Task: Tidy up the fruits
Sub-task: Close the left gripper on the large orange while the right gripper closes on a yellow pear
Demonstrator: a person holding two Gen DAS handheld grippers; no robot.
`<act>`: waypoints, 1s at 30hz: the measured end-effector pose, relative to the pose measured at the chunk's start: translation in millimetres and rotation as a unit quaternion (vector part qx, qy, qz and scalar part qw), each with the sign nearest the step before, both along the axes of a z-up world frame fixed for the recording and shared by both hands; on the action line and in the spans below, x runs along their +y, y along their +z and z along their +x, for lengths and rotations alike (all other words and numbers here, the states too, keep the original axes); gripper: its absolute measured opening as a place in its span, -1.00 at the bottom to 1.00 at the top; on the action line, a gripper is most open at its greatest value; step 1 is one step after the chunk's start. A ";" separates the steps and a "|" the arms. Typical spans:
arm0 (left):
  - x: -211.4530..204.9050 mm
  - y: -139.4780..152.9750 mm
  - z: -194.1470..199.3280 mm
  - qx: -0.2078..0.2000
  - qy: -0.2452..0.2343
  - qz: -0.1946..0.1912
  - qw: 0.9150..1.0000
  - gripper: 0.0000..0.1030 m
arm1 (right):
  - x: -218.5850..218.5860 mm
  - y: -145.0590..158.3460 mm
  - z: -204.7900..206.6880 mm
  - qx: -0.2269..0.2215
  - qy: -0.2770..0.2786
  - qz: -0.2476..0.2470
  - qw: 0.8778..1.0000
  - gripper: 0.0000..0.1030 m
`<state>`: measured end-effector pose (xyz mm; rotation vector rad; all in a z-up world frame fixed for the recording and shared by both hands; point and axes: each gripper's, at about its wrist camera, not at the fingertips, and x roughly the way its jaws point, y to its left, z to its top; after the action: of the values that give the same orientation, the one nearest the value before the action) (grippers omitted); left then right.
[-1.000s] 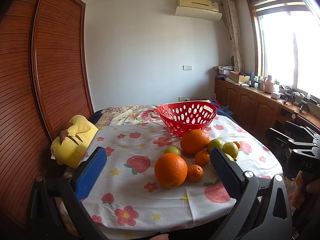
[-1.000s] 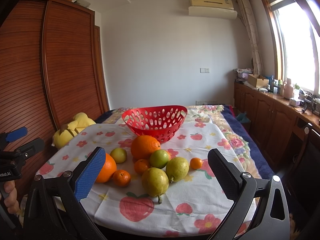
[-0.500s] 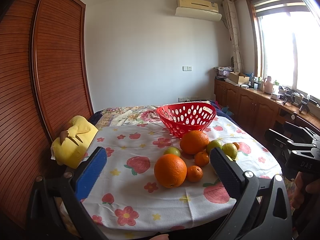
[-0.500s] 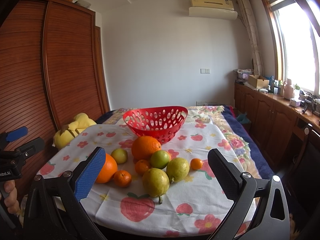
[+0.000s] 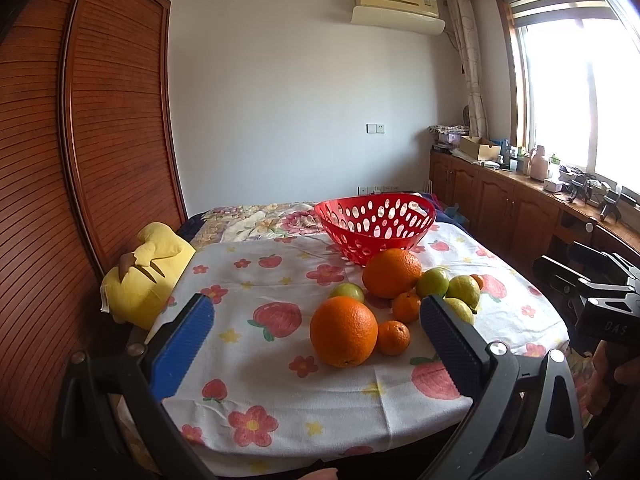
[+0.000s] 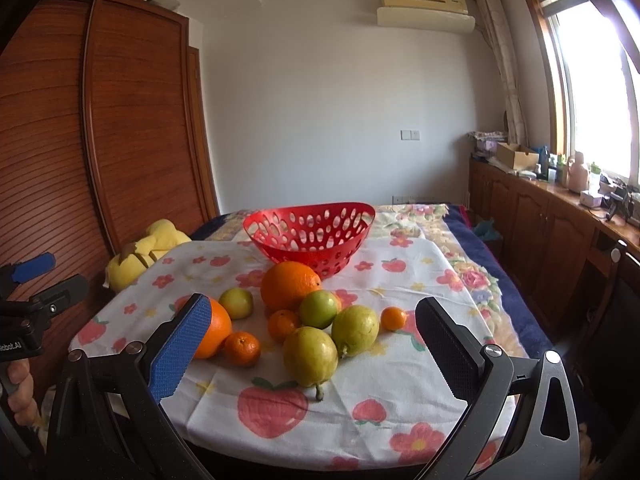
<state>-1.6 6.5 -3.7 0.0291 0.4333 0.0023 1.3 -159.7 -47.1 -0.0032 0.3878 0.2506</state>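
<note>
A red perforated basket point(image 5: 375, 224) point(image 6: 310, 234) stands empty at the far side of the fruit-print cloth. In front of it lies a cluster of fruit: two big oranges point(image 5: 343, 336) point(image 5: 392, 273), small mandarins point(image 5: 393, 337) point(image 6: 241, 349), green round fruits point(image 5: 432, 283) point(image 6: 319, 309) and yellow-green pears point(image 6: 310, 356) point(image 6: 355, 330). My left gripper point(image 5: 316, 334) is open and empty, near the table's front edge, facing the near orange. My right gripper point(image 6: 310, 340) is open and empty, in front of the pears.
A yellow plush toy point(image 5: 148, 272) lies at the table's left edge beside a wooden wardrobe point(image 5: 80, 160). Wooden cabinets point(image 6: 560, 232) with clutter run along the right wall under the window. A bed with a floral cover point(image 5: 248, 220) lies behind the table.
Both grippers have drifted very slightly; the view has barely shifted. The fruit and basket have not moved.
</note>
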 end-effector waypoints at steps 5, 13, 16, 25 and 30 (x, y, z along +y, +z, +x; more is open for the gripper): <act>2.9 -11.5 7.3 0.012 0.000 -0.002 1.000 1.00 | -4.0 -8.6 5.0 0.008 0.000 -0.001 1.000 1.00; 7.7 -32.4 21.4 0.035 -0.008 -0.011 0.999 1.00 | -5.1 -26.0 19.4 0.025 0.003 -0.009 1.000 1.00; 9.1 -40.8 28.1 0.047 -0.014 -0.019 0.999 1.00 | -4.6 -30.0 22.4 0.031 0.011 -0.012 0.999 1.00; 8.5 -62.8 51.3 0.081 -0.034 -0.021 0.996 0.99 | 1.5 -53.9 45.2 0.072 0.042 -0.032 0.996 0.80; 2.2 -69.6 62.9 0.100 -0.053 -0.015 0.993 0.97 | 3.6 -65.1 55.4 0.098 0.056 -0.027 0.993 0.55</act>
<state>61.3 8.7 -73.2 0.0225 0.6313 -0.1135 56.7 -156.0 -112.2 -0.0548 0.5903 0.3529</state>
